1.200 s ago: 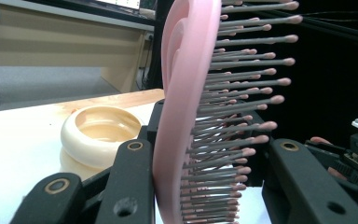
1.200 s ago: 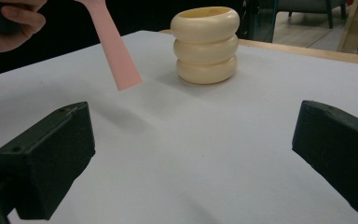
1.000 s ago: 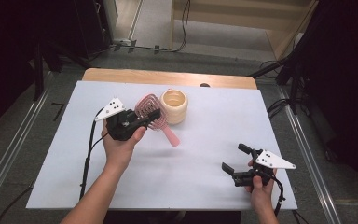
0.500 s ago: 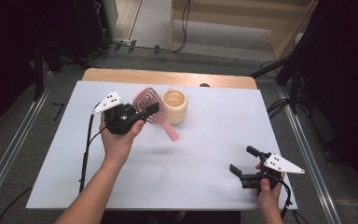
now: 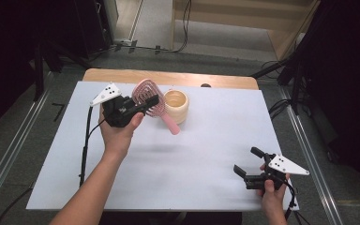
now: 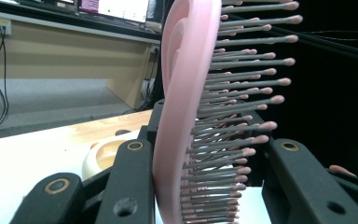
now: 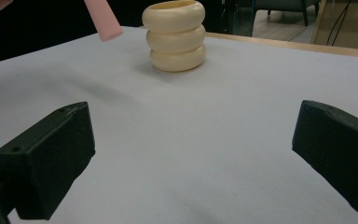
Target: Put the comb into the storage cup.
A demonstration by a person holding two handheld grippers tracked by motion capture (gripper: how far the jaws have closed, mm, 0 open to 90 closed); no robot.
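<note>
A pink hairbrush (image 5: 145,93) is gripped by its head in my left gripper (image 5: 151,102), held above the white table with its handle slanting down to the right. In the left gripper view the brush (image 6: 182,93) stands between the two black jaws, bristles to the right. A cream ribbed cup (image 5: 176,106) stands just right of the brush, upright and open at the top. My right gripper (image 5: 246,160) sits at the near right of the table, jaws wide apart and holding nothing. In its view the cup (image 7: 175,35) is ahead and the brush handle's tip (image 7: 102,18) hangs at upper left.
The white table top (image 5: 192,154) has a bare wooden strip (image 5: 168,77) along its far edge. A black cable (image 5: 85,140) trails from the left gripper down the table's left side. Dark stands and cables surround the table on the floor.
The left gripper and the brush have shifted a little toward the far side of the table. The right gripper has drifted slightly to the right.
</note>
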